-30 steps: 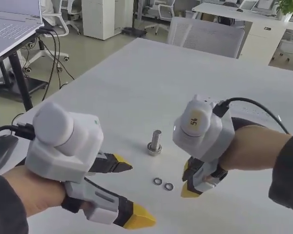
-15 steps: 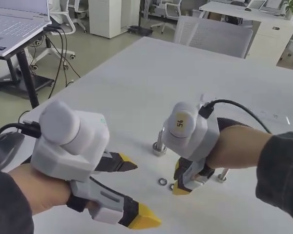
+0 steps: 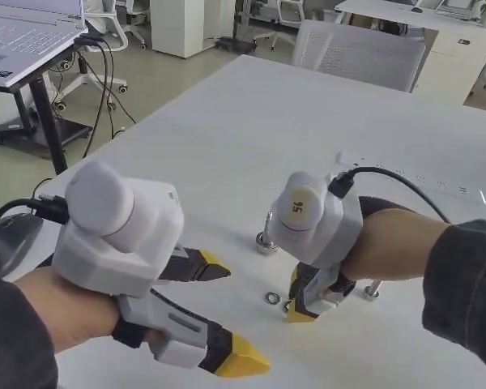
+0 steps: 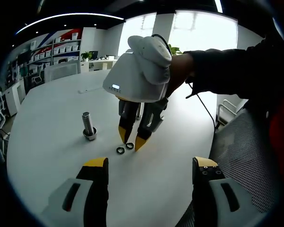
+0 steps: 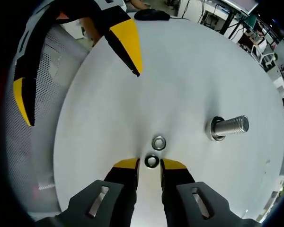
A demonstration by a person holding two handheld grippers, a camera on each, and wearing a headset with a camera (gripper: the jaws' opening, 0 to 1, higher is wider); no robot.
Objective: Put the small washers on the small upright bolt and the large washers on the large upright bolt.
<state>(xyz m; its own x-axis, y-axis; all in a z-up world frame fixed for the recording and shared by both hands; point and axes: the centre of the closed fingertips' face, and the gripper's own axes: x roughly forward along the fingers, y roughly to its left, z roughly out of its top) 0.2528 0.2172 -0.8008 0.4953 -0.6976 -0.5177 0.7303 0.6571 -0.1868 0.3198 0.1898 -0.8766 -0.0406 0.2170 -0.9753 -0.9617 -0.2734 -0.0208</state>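
Two small washers lie flat side by side on the white table: one (image 5: 158, 142) is free, the other (image 5: 152, 161) sits between my right gripper's (image 5: 150, 164) yellow fingertips. The jaws stand narrowly apart around it and it still rests on the table. In the head view the washers (image 3: 272, 297) lie just left of the right gripper (image 3: 298, 311). The large upright bolt (image 3: 266, 235) stands just behind; the small upright bolt (image 3: 371, 289) peeks out behind the right wrist. My left gripper (image 3: 227, 312) hovers wide open to the left, holding nothing.
A white power strip (image 3: 413, 174) lies on the table farther back. A grey mesh chair (image 3: 360, 53) stands at the far edge, and a laptop (image 3: 24, 32) on a stand sits to the left. The table's left edge runs close to my left hand.
My right gripper has moved left and down to the washers, and its tips now straddle the nearer one. The left gripper has stayed put; the head camera shifted.
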